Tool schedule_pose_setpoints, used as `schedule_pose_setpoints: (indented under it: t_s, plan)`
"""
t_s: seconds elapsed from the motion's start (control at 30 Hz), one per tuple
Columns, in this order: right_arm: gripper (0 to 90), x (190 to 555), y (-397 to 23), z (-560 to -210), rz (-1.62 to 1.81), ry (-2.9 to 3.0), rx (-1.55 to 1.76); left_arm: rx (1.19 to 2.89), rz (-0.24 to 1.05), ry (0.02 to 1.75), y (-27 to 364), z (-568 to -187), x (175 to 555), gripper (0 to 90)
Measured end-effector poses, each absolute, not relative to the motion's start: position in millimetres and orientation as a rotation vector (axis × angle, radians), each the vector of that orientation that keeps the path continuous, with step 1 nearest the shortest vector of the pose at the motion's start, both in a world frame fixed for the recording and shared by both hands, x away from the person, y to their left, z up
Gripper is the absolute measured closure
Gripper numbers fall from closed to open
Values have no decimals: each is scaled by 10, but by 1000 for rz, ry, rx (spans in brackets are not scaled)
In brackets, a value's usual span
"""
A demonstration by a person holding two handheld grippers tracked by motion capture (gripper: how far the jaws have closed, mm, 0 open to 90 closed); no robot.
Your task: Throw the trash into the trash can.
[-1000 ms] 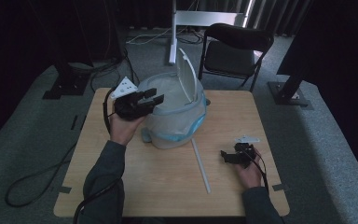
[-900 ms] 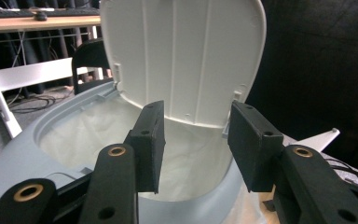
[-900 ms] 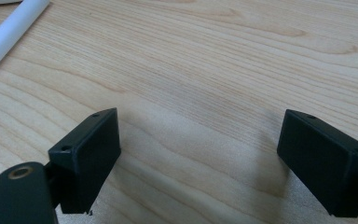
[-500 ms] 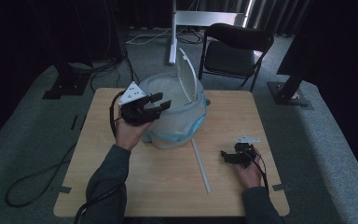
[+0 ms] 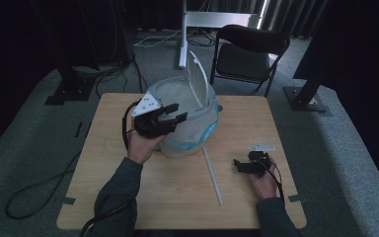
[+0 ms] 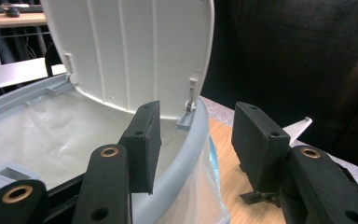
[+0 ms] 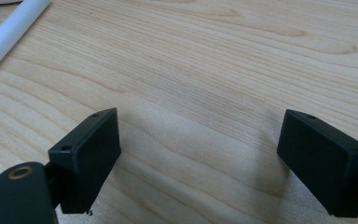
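The bin [image 5: 190,131] stands on the desk [image 5: 143,197], near its far edge, and it is the landmark here. Its lid [image 5: 197,79] is already up, standing almost upright over the far side of the rim. A white liner [image 6: 51,140] lies inside the bin and falls over the rim on the outside, so the bag seems to be in place.

The left tongs [image 5: 170,114] are at the near-left part of the rim. Their jaws stand apart, one inside the rim and one outside, and they have just been opening; the rim with the liner is between them, but the pads do not press on it. I judge that the tucking or fixing of the liner is nearly done at this spot.

The right tongs [image 5: 238,165] rest low over the desk, to the right of the bin and well apart from it, released and holding nothing. A white tube [image 5: 212,175] lies between them and the bin. What is left, probably: closing the lid.
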State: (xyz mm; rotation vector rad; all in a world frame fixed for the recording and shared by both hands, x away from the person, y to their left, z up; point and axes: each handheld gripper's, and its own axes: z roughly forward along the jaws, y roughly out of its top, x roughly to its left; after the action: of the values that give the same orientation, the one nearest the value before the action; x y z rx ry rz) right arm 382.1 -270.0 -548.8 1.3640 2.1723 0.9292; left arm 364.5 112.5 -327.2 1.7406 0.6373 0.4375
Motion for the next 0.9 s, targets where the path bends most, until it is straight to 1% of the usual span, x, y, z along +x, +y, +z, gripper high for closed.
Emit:
schedule_pose_setpoints:
  t_s: [0.9]
  plan:
    - [121, 3822, -2700, -5487, 929, 2173, 1364, 1803, 396, 596, 813, -3527, 3572, 522]
